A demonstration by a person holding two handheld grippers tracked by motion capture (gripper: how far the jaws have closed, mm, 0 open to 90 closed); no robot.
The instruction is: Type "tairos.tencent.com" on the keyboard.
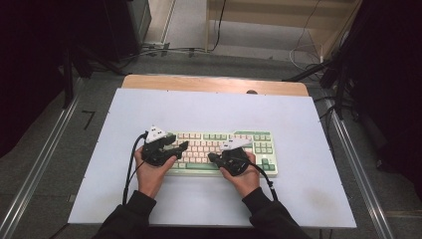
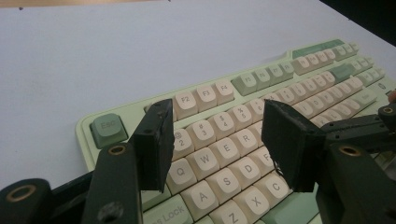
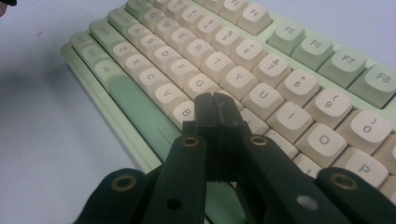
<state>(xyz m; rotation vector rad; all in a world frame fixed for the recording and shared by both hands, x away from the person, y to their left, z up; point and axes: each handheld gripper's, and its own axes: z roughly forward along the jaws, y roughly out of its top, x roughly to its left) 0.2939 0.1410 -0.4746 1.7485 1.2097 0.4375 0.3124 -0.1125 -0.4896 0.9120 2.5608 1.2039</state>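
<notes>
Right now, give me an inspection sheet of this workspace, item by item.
Surface: pale mat covering a wooden table; a few faint marks.
Job's things: green and cream keyboard, lying flat near the middle of the mat.
Clutter: nothing seen on the mat besides the keyboard.
Grippers: left gripper open, jaws apart above the Q, W, E keys; right gripper shut, empty, tips over the keys around H and N.
Cables: a black cable trails from each gripper toward the person; more cables on the floor beyond the table.
Surroundings: grey floor, metal rails either side, dark stands.
</notes>
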